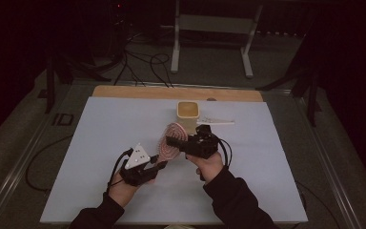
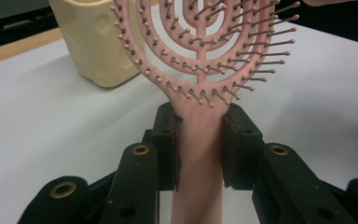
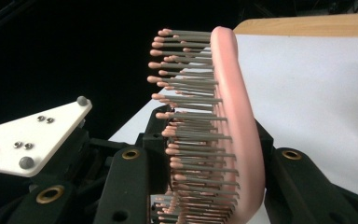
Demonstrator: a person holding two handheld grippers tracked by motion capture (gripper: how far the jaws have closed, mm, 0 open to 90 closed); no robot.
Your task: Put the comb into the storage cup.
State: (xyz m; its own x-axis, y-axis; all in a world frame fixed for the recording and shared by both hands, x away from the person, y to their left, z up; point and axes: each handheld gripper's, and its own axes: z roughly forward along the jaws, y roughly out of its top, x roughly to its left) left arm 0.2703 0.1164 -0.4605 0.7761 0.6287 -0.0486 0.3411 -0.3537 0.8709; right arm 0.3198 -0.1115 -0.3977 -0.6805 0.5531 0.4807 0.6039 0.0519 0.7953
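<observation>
Room dim, far side near black; grey floor (image 1: 209,67) beyond the table; white metal stand (image 1: 213,24) at the back; black cables (image 1: 143,62) loop across the floor; table (image 1: 124,124) covered white, wooden edge (image 1: 138,92) behind.

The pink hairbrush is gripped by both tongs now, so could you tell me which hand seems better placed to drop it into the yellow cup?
Probably the right. Its tongs clamp the hairbrush head nearest the yellow cup; the left tongs grip the handle, farther back.
</observation>
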